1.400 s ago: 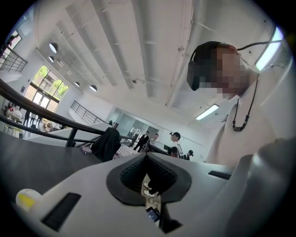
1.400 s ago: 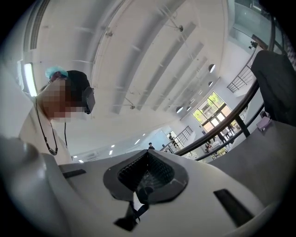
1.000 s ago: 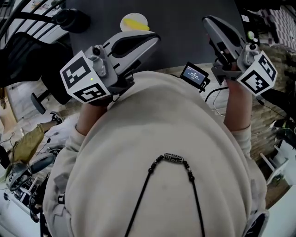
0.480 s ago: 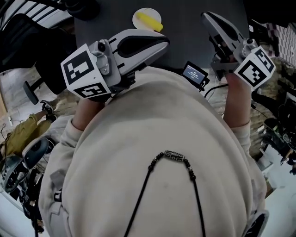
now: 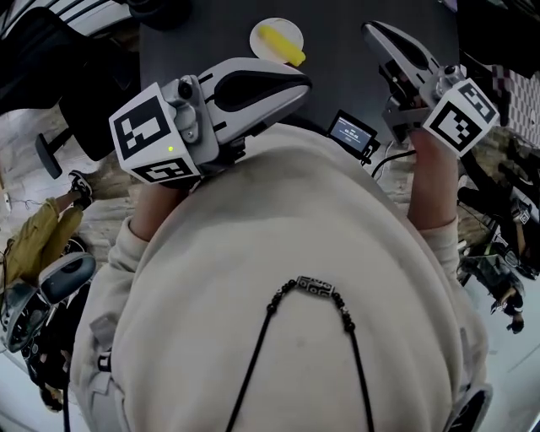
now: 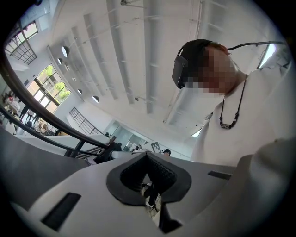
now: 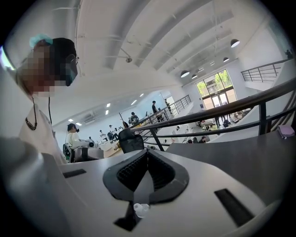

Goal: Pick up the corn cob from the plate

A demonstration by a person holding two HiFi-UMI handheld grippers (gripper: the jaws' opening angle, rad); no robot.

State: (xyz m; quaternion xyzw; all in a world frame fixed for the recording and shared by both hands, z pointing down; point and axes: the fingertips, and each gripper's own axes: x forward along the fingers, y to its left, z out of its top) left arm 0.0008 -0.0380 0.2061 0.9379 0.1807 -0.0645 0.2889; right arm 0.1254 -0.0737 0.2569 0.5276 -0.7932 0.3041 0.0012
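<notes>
Left gripper and right gripper were poised short of the corn on its plate — jaws closed, empty, the reach seemingly not begun.

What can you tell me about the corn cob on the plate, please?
The corn cob is a short, bright yellow cylinder that looks smooth from the head view. It lies flat and diagonally on a small round white plate on the dark table, with one end at the rim. Only the plate touches it.
</notes>
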